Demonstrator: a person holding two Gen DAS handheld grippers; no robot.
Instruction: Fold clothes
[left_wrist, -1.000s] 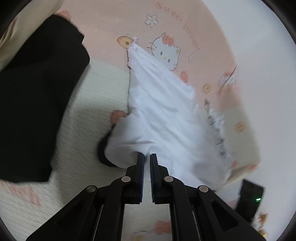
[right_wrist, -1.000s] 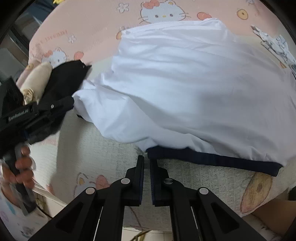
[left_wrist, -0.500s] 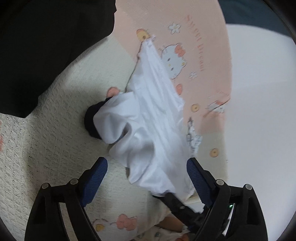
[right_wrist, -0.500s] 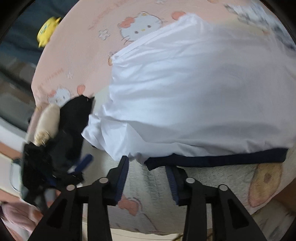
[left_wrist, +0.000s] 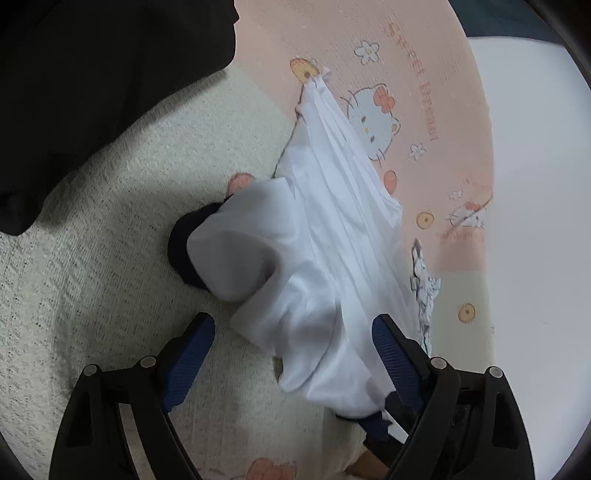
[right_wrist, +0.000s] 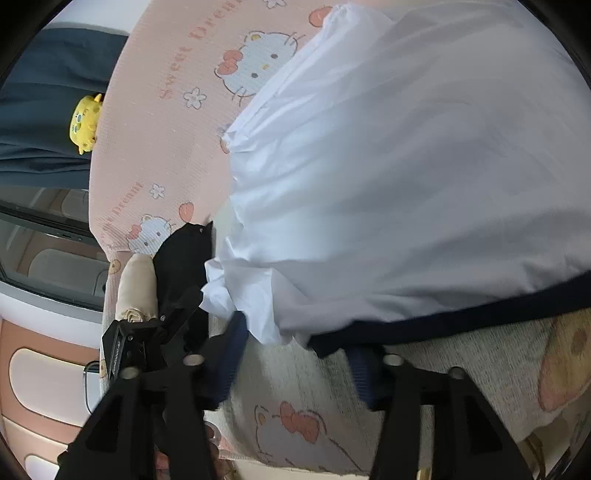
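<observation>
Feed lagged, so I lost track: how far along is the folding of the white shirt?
Barely started. The white shirt lies rumpled on the bedspread, a sleeve bunched and no clean fold visible. Nothing is held: the left gripper is open over the cloth, and the right gripper is opening at the dark hem. Smoothing and every fold remain.

- One white garment (left_wrist: 325, 258) with dark trim
- One black garment (left_wrist: 92, 92)
- One beige roll (right_wrist: 136, 288)
- One yellow plush toy (right_wrist: 85, 122)
- One printed blanket (left_wrist: 110, 295)
</observation>
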